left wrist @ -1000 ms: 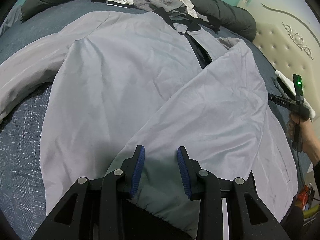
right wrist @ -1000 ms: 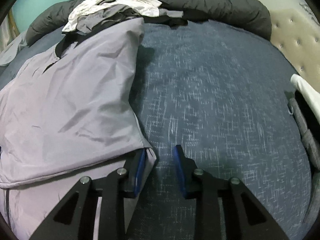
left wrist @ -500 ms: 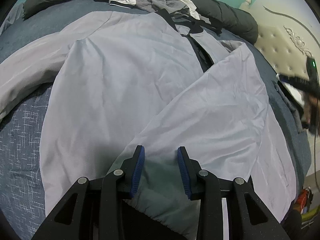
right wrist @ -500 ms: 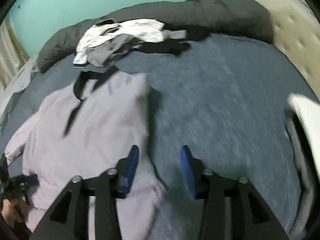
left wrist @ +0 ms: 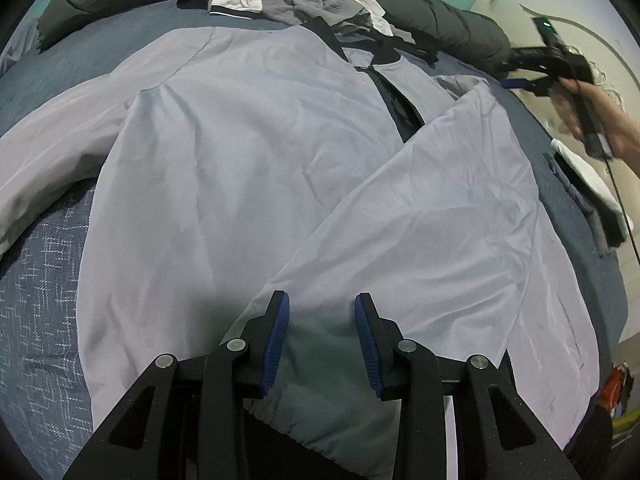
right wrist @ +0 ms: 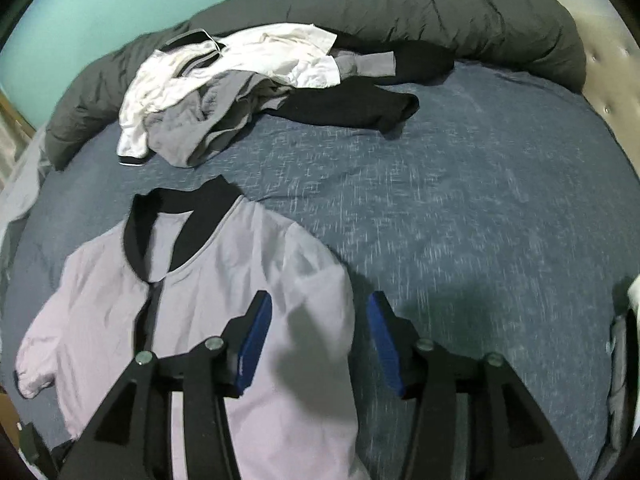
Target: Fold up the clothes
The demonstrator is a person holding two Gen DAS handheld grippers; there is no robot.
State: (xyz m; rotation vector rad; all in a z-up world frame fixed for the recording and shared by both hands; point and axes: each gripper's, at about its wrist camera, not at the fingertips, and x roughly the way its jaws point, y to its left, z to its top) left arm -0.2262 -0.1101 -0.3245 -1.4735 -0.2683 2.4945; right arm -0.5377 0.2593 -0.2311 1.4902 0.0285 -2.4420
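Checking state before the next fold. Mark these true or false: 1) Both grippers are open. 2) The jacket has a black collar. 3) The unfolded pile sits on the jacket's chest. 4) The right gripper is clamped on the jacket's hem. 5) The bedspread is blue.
1) True. The left gripper and right gripper both stand open.
2) True. The light grey jacket has a black collar.
3) False. The pile of clothes lies beyond the collar, against the dark duvet.
4) False. The right gripper holds nothing; it hangs above the jacket's shoulder edge.
5) True. The bedspread is mottled blue.
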